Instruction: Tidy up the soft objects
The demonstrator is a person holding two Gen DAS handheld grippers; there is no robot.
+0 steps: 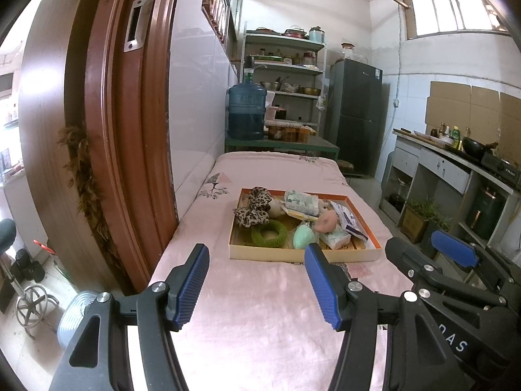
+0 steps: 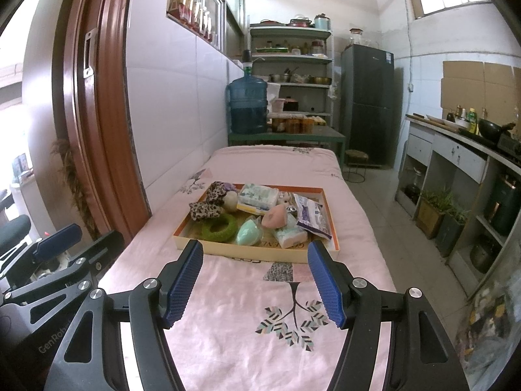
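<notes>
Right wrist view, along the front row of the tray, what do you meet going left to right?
Green ring → mint green sponge → white tissue pack → purple and white packet, all inside the tray.

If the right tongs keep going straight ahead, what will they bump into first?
Probably the near wall of the tray. The right tongs are open and empty over the pink cloth, aimed at that wall. Just behind it lie the mint green sponge and the green ring. Height is hard to judge, so they might pass over.
</notes>
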